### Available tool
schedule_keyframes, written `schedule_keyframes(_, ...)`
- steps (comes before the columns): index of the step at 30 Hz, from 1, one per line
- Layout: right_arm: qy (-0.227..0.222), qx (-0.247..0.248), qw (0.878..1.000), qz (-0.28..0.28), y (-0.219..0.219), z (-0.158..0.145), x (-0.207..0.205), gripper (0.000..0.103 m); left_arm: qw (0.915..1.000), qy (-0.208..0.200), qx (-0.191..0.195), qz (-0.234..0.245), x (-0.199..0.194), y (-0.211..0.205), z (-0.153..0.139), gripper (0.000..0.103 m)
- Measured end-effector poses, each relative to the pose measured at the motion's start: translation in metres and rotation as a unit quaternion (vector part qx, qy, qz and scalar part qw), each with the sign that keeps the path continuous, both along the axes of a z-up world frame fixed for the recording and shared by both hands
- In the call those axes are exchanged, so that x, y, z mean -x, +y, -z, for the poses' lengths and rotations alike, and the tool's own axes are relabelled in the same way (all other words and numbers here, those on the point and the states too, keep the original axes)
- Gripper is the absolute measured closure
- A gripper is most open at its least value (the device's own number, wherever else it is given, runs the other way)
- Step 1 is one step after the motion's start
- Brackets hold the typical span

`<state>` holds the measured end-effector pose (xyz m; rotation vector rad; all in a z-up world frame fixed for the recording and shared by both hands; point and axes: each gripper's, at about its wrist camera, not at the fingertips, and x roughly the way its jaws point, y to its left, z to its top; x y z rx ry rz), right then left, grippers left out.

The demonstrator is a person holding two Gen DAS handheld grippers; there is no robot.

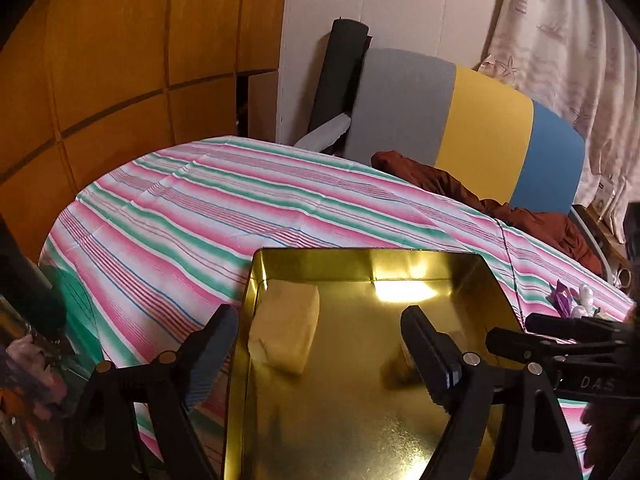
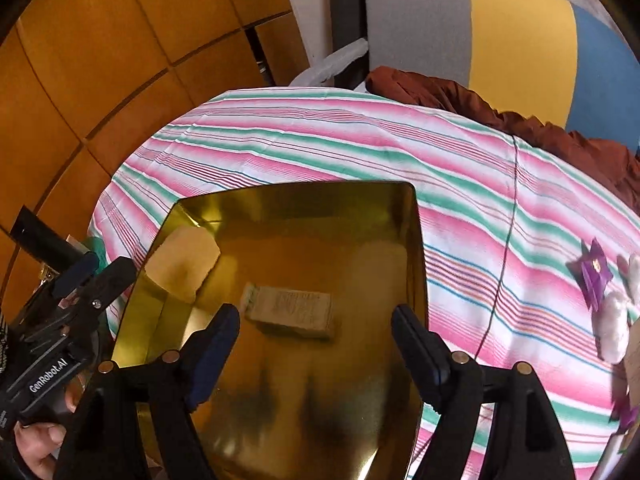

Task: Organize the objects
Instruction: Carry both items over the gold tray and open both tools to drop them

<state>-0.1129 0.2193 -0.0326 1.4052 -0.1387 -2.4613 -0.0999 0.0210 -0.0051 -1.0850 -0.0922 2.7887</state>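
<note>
An open gold tin (image 1: 360,420) (image 2: 304,400) stands on the striped tablecloth (image 1: 200,208). A pale yellow block (image 1: 286,328) (image 2: 184,260) lies in its far left corner. A small printed packet (image 2: 292,312) lies flat in the middle of the tin floor. My left gripper (image 1: 324,344) is open; one finger hangs outside the tin's left wall, the other over the tin, with the block below the gap. My right gripper (image 2: 316,336) is open above the tin, the packet just beyond its fingertips and untouched. Each gripper shows at the edge of the other's view (image 1: 516,332) (image 2: 106,266).
Purple paper flowers and white pieces (image 2: 596,276) (image 1: 564,296) lie on the cloth to the right. A brown cloth (image 2: 520,120) is heaped before a grey, yellow and blue chair back (image 1: 480,128). Clutter (image 1: 40,360) sits at the left table edge. Wooden panels stand behind.
</note>
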Motion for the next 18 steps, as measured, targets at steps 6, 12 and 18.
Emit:
schedule_keyframes(6, 0.031, -0.025, 0.998, 0.042, 0.018, -0.002, -0.023, 0.019, 0.9999, -0.007, -0.008, -0.01, -0.011, 0.002, 0.003, 0.015)
schedule_keyframes(12, 0.071, -0.049, 0.988, 0.127, 0.063, 0.002, -0.055, 0.019, 0.9998, -0.011, -0.016, -0.008, -0.023, 0.008, 0.007, 0.014)
schedule_keyframes(18, 0.068, -0.052, 0.976, 0.198, 0.108, 0.009, -0.073, 0.019, 0.9997, -0.01, -0.021, 0.008, -0.037, 0.021, 0.005, 0.012)
